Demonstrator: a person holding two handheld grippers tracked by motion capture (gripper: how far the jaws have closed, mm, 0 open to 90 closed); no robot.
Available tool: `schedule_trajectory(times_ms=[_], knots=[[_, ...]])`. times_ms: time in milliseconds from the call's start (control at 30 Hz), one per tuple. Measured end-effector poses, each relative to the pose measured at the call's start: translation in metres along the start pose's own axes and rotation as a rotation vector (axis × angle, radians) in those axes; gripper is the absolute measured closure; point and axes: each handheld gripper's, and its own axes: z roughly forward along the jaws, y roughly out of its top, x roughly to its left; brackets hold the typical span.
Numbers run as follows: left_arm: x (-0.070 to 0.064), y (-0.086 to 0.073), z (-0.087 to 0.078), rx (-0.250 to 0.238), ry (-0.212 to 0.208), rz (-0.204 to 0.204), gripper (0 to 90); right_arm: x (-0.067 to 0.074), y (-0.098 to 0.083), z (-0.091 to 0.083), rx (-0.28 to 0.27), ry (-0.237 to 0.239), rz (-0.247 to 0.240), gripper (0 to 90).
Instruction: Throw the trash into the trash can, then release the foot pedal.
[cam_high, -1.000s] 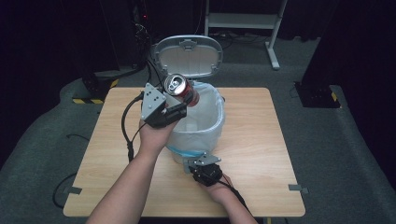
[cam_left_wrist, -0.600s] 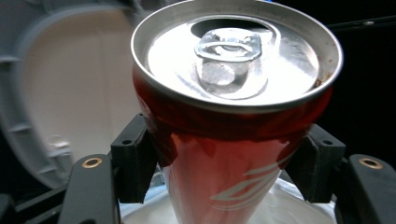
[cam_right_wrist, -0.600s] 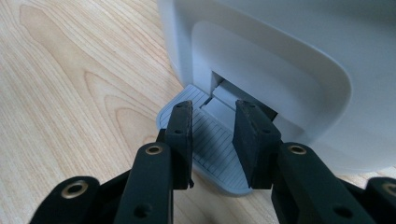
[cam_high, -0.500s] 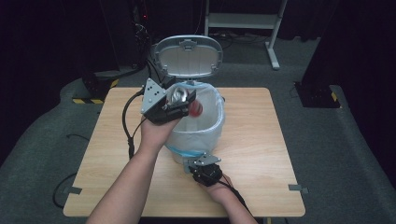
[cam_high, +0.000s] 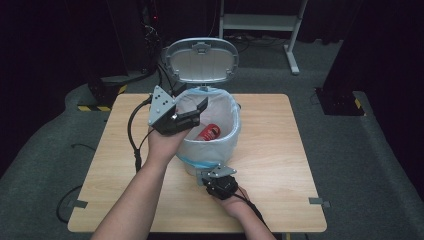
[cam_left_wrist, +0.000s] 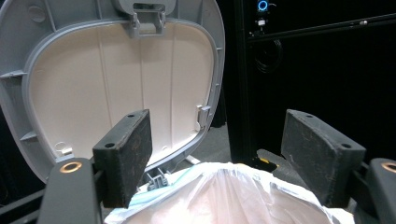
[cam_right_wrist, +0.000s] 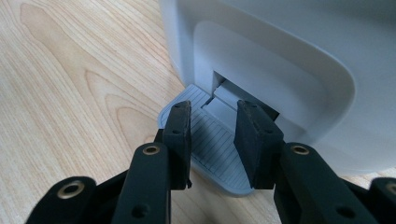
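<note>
A pale grey pedal bin (cam_high: 220, 146) with a white liner (cam_left_wrist: 233, 191) stands mid-table, its lid (cam_high: 201, 60) tipped up and back. Inside the liner lies a red can (cam_high: 210, 132). My left gripper (cam_high: 198, 112) hovers over the bin's left rim, open and empty; in the left gripper view (cam_left_wrist: 217, 154) its jaws face the lid's cream underside (cam_left_wrist: 116, 88). My right gripper (cam_high: 214, 174) is at the bin's front base. In the right gripper view (cam_right_wrist: 212, 140) its jaws stand slightly apart, resting on the ribbed foot pedal (cam_right_wrist: 217, 163) with nothing clamped between them.
The wooden table (cam_high: 280, 150) has bare surface on both sides of the bin. A black cable (cam_high: 134, 140) trails from the left gripper across the table. Dark equipment racks (cam_left_wrist: 317, 56) and a white frame (cam_high: 260, 22) stand beyond the far edge.
The left gripper held the red can above the bin, tipped it over the opening and opened; the can now lies inside the liner. The right gripper stayed on the pedal.
</note>
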Motion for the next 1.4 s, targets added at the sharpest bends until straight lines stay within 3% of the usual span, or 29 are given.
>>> schedule_trajectory(times_ms=[333, 667, 900, 1133, 1400], knots=[[0.003, -0.008, -0.012, 0.007, 0.016, 0.013, 29.2, 0.000, 0.000, 0.000, -0.003, -0.003, -0.006, 66.3], [0.013, -0.026, -0.038, 0.031, 0.050, 0.007, 32.6, -0.001, 0.000, 0.000, 0.001, 0.002, -0.004, 66.3], [0.025, -0.043, -0.057, 0.044, 0.080, -0.025, 33.1, 0.000, 0.000, 0.000, 0.001, -0.002, -0.005, 66.3], [0.035, -0.061, -0.071, 0.077, 0.111, -0.030, 32.4, 0.000, 0.000, 0.000, -0.001, -0.005, -0.008, 66.3], [0.043, -0.095, -0.083, 0.155, 0.130, -0.046, 31.8, 0.001, 0.000, 0.000, -0.002, -0.010, -0.004, 66.3]])
